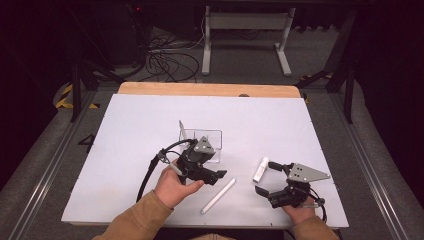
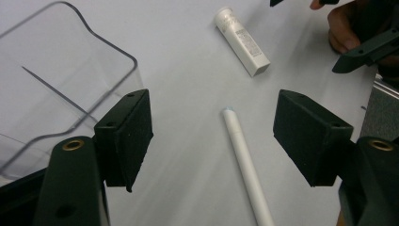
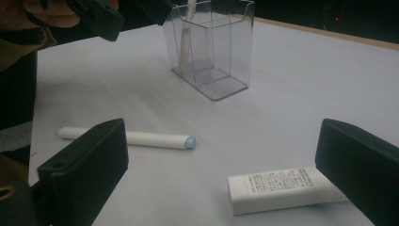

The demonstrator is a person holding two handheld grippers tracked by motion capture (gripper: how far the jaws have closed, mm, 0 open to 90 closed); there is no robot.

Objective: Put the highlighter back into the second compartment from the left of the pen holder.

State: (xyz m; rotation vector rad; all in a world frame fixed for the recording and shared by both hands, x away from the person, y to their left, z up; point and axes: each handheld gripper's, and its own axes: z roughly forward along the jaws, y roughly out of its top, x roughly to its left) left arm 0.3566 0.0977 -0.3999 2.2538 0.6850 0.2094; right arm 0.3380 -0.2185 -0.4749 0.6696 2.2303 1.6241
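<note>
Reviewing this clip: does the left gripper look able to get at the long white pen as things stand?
Probably yes. The left gripper is open, with the long white pen lying on bare table between its jaws. The clear container sits off to one side, apart from it.

One clear plastic box (image 1: 207, 142) stands at twelve o'clock of the white table (image 1: 125, 165). One long white stick (image 1: 218, 196) lies at six o'clock, and one short white tube (image 1: 260, 169) lies at four o'clock. Two grippers: left gripper (image 1: 212, 175), right gripper (image 1: 266, 177).

Bright white table (image 1: 130, 125) under even light; dark surroundings (soft shadows, slight blur).
</note>
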